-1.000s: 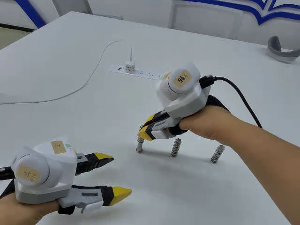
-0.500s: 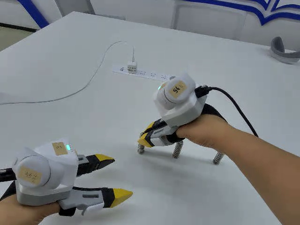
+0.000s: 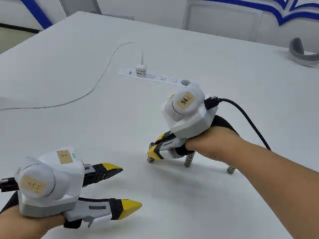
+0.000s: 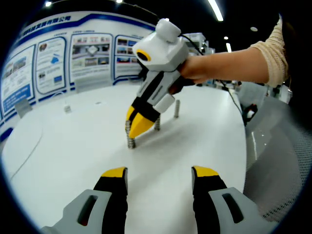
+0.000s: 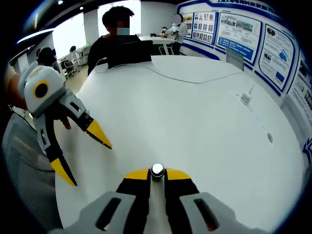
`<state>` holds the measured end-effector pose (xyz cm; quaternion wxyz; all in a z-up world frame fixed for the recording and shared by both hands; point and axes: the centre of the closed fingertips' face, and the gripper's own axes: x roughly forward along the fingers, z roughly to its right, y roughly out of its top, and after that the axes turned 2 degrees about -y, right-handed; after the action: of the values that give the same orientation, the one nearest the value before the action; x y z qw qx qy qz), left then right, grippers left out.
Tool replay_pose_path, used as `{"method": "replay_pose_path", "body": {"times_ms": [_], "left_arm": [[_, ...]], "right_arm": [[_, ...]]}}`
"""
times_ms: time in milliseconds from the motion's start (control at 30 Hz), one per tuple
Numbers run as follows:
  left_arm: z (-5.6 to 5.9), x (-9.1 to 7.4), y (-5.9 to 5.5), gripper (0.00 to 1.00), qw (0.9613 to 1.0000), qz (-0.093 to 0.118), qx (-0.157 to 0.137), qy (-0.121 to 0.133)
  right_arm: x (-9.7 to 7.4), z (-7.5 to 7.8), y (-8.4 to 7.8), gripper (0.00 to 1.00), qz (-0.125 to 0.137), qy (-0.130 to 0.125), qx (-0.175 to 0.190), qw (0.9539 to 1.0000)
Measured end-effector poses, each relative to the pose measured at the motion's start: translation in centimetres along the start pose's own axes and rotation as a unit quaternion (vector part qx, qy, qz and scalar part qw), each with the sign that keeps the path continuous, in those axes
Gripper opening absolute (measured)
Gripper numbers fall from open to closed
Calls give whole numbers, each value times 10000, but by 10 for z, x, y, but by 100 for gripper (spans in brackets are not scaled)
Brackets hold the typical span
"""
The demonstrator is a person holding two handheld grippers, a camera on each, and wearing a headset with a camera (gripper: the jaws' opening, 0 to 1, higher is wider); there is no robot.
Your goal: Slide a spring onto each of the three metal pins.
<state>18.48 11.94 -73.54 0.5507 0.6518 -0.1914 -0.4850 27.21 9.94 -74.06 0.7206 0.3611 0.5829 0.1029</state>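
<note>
Now the right gripper (image 3: 153, 152) is pinching the shiny top of a pin (image 5: 157, 169). A spring (image 4: 130, 140) sits on that pin, just under the tips. A second spring (image 3: 188, 159) and a third spring (image 3: 231, 170) stand beside it on the white surface (image 3: 99, 114). The left gripper (image 3: 125, 188) is spread wide nearby, holding nothing.

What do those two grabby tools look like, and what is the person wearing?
Both have white-grey bodies with rounded tops, black jaws and yellow tips. The left tool and right tool each wear a tan numbered sticker. A black cable leaves the right one. One sleeve is beige knit.
</note>
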Motion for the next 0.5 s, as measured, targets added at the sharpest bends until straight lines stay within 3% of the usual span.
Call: {"method": "replay_pose_path", "body": {"times_ms": [500], "left_arm": [[-1,1,4,55,10000,-4,47,5]], "right_arm": [[-8,-3,-4,16,40,-50,-61,10000]]}}
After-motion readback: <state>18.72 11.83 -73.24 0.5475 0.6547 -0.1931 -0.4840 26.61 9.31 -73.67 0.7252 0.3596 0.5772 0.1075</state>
